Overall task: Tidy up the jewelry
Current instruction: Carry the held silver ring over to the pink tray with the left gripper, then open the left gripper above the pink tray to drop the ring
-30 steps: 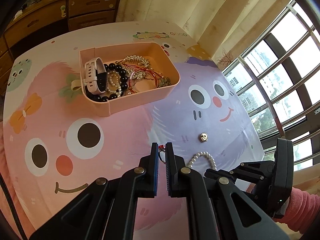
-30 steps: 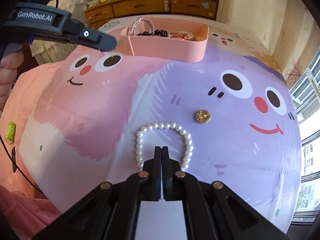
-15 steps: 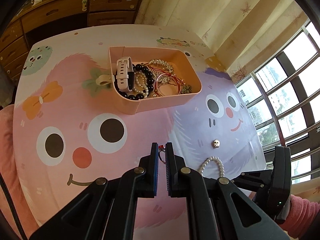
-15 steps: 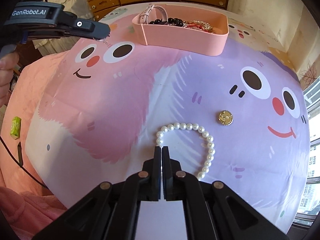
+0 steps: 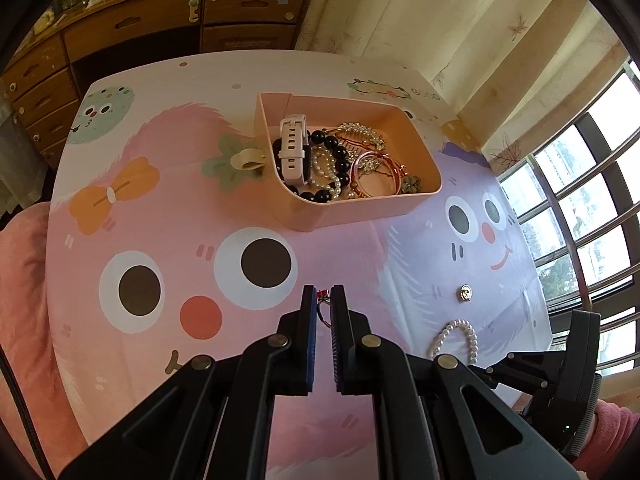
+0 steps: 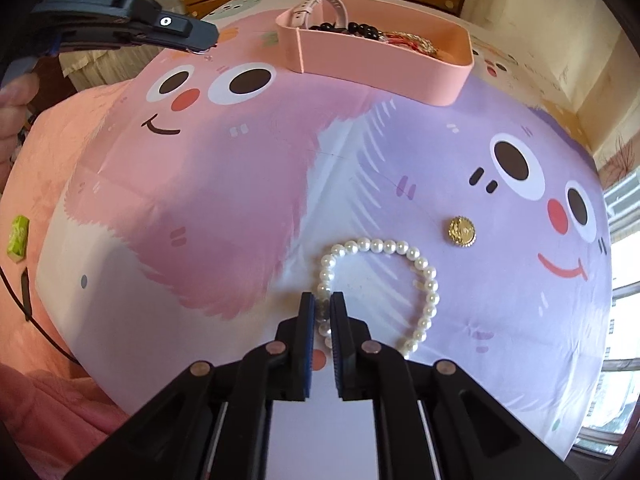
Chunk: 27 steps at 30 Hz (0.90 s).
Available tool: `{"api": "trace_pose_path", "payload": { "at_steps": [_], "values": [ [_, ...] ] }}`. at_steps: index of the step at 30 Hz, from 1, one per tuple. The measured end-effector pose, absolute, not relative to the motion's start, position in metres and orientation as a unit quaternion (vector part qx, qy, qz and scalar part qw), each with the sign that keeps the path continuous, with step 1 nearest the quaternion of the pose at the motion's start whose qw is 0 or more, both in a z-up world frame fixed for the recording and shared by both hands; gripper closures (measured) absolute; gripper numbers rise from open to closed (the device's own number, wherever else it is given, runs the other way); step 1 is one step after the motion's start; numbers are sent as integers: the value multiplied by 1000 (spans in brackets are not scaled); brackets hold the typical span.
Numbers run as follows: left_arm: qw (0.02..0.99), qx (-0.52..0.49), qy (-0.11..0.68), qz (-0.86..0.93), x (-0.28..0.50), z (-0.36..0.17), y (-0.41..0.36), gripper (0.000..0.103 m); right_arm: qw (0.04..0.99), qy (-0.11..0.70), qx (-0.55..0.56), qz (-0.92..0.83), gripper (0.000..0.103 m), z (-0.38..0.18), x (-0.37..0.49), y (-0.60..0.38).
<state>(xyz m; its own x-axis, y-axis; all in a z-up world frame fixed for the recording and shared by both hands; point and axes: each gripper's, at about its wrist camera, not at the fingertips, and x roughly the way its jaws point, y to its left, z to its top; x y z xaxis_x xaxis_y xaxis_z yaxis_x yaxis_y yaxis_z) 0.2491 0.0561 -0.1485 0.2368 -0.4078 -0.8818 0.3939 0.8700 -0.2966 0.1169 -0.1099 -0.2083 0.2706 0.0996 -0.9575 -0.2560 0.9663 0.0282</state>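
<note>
A pink box (image 5: 304, 212) holds a white watch (image 5: 294, 148), black beads, pearls and gold pieces at the far middle of the table. My left gripper (image 5: 323, 300) is shut on a thin red string bracelet (image 5: 323, 300) and holds it above the cloth, short of the box. A pearl bracelet (image 6: 380, 246) lies on the cloth; my right gripper (image 6: 322, 308) stands slightly apart around its left strand. A gold brooch (image 6: 462, 231) lies just right of the pearls. The box also shows in the right wrist view (image 6: 380, 68), as does the left gripper (image 6: 200, 38).
The table wears a cartoon-face cloth (image 5: 160, 240). A beige loop piece (image 5: 248, 160) lies left of the box. Wooden drawers (image 5: 160, 20) stand behind, windows (image 5: 580, 220) at right. A green object (image 6: 18, 236) lies on the pink bedding at left.
My left gripper has risen and moved toward the box with the red string bracelet. My right gripper has opened slightly and now straddles the pearl bracelet's left strand.
</note>
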Motion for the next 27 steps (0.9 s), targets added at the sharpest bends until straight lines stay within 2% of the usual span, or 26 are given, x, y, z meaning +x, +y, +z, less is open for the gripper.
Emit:
{"api": "trace_pose_path", "payload": {
  "at_steps": [2,6,12,16,27],
  "values": [
    [787,-9,564,-251,253,-145,55,99,791,597,-64,116,96,-208,120,-111],
    [793,-13,552,-259,263,-130,46,99,777,617,7,127,97,-206,133,-126],
    [805,-28,534,-257,276,-112,34,99,788,594,88,137,97,-183,150,-148],
    [811,-34,525,-257,282,-102,29,99,802,564,129,149,96,-162,159,-161],
    [833,-48,489,-255,301,-81,20,99,869,439,151,172,96,-96,200,-172]
  ]
}}
